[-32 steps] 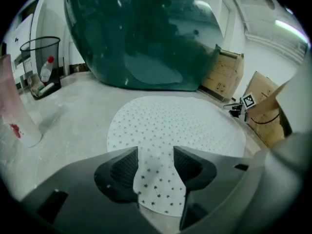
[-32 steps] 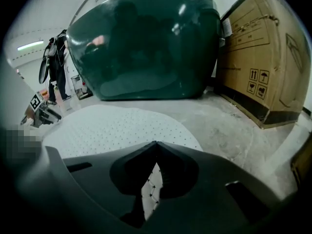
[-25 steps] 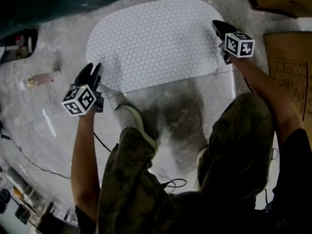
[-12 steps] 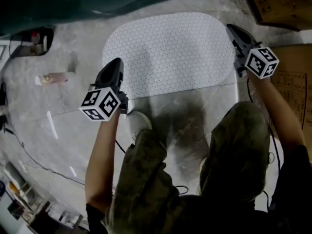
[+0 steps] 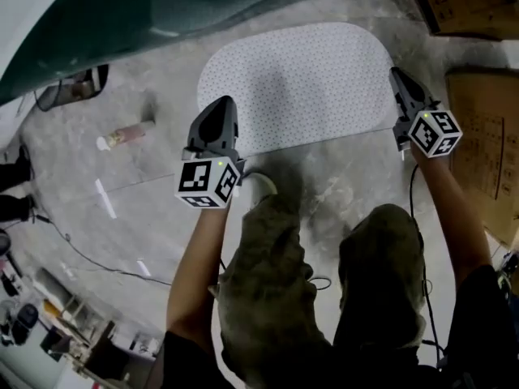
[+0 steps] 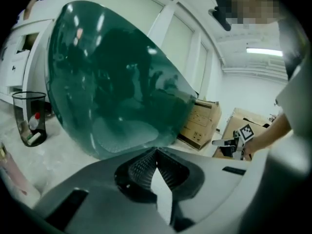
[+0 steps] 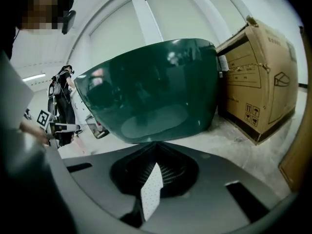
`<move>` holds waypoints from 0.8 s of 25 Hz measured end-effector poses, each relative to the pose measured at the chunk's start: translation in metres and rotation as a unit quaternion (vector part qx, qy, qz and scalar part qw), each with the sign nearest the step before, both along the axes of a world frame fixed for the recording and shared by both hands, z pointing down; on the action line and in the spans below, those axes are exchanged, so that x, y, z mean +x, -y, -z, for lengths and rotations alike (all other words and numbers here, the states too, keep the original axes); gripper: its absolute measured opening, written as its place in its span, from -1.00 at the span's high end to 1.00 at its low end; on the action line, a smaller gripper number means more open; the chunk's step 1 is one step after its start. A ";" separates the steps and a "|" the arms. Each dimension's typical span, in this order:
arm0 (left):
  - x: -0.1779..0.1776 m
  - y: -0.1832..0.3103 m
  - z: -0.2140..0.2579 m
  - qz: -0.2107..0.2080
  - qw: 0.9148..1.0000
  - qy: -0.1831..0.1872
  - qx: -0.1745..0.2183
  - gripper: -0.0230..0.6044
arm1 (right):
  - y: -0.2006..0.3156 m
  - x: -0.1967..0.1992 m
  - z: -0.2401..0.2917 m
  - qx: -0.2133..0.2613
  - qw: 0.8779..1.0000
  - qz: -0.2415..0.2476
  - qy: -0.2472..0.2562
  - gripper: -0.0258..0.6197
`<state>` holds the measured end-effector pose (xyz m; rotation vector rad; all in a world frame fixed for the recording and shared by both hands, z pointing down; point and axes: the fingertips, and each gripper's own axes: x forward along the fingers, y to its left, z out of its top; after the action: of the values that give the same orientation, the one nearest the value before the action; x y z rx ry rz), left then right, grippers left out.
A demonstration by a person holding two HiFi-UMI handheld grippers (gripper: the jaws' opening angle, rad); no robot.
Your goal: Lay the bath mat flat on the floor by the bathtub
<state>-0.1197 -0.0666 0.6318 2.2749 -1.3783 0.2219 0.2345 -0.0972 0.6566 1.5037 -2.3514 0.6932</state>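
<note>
At far left of the head view, a small bottle (image 5: 123,136) lies on the pale marbled floor near a wire bin (image 5: 75,87). The dark green bathtub (image 5: 162,14) curves across the top left.

Next comes the left gripper (image 5: 219,108), held above the floor. Its jaws are closed tight on a thin strip of white dotted material, the near left part of the bath mat (image 5: 300,79). The mat is a white dotted oval on the floor just beside the tub. Its far end is rounded, and its near edge runs as a straight line between the 2 grippers. That edge may be lifted or folded under, but the views do not settle which.

The right gripper (image 5: 398,78) pinches the near right part in the same way, with its jaws fully closed on the material. Cardboard boxes (image 5: 478,136) stand at far right.

The step in hand looks like spreading: the mat is in place by the tub but not yet flat. The next move likely calls for both grippers to draw the near edge towards the person evenly, lower it to the floor without wrinkles, and only then let go.
</note>
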 end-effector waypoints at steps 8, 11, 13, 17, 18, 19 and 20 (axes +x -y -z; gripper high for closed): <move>0.033 -0.051 0.093 -0.092 0.994 0.011 -0.049 0.86 | -0.060 -0.044 0.068 -0.113 0.994 -0.012 0.000 0.85; 0.030 -0.068 0.115 -0.088 0.992 -0.010 -0.086 0.86 | -0.075 -0.052 0.086 -0.159 0.987 -0.029 0.005 0.85; 0.021 -0.079 0.125 -0.070 0.991 -0.018 -0.112 0.86 | -0.081 -0.055 0.100 -0.177 0.984 -0.027 -0.013 0.85; 0.004 -0.092 0.155 -0.043 0.988 -0.040 -0.143 0.86 | -0.085 -0.053 0.139 -0.193 0.980 -0.037 -0.020 0.85; 0.001 -0.098 0.165 -0.036 0.987 -0.045 -0.151 0.86 | -0.092 -0.048 0.150 -0.205 0.978 -0.046 -0.018 0.85; -0.003 -0.103 0.176 -0.027 0.986 -0.052 -0.159 0.86 | -0.100 -0.042 0.162 -0.218 0.974 -0.057 -0.020 0.85; -0.007 -0.105 0.189 -0.015 0.984 -0.061 -0.165 0.86 | -0.105 -0.036 0.175 -0.229 0.971 -0.069 -0.024 0.85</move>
<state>-0.1264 0.0383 0.4429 2.0013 -1.1499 0.2921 0.1982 0.0078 0.4814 1.4549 -1.8876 1.1276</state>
